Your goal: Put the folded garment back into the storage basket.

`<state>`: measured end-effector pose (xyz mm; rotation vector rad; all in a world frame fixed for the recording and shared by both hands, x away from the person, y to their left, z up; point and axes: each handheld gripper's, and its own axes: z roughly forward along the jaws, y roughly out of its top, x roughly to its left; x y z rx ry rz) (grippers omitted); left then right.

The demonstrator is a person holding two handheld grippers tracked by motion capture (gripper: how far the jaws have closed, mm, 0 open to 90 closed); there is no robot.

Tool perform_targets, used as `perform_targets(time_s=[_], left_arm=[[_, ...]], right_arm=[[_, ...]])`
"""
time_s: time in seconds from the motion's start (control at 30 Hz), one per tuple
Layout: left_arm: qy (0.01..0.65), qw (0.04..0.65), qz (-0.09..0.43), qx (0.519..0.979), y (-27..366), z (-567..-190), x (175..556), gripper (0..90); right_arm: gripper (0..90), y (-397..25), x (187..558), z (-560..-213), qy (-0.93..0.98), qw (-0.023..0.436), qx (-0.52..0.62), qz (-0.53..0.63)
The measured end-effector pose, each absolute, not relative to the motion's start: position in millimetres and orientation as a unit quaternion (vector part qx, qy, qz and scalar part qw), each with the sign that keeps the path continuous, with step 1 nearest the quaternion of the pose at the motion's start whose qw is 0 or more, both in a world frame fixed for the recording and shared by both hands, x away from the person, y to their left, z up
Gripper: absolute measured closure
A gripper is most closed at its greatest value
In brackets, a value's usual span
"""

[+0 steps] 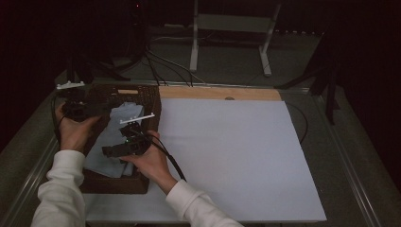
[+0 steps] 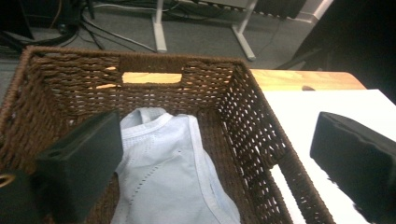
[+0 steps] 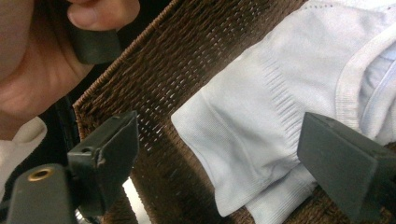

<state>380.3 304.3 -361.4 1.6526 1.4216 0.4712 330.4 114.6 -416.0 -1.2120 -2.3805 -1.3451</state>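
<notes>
Nearest to me, my right gripper [image 1: 109, 152] hangs over the near half of the wicker basket [image 1: 153, 101], jaws spread wide and holding nothing. In the right gripper view the pale blue garment [image 3: 261, 116] lies directly between and just beyond those jaws, its hemmed corner pointing toward the claw, not yet touched. The garment's long axis runs from the basket's near wall toward its far wall, collar end farthest. Farther in, my left gripper [image 1: 75, 111] sits at the basket's left rim, jaws likewise spread and empty; in the left gripper view the garment [image 2: 168, 172] lies below and ahead of it. I judge the right gripper the nearer one for a pinch on the near hem. Beyond the basket, the white mat [image 1: 236, 151] on the table lies bare.
</notes>
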Motion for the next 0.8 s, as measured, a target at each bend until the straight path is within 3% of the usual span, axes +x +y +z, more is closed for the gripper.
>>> perform_targets(time_s=[0.8], left_arm=[[0.555, 0.427, 0.197, 0.686, 291.8, -364.0, 376.0, 0.4]], right_arm=[[0.1, 95.6, 327.6, -409.4, -0.792, 0.041, -0.383, -0.473]])
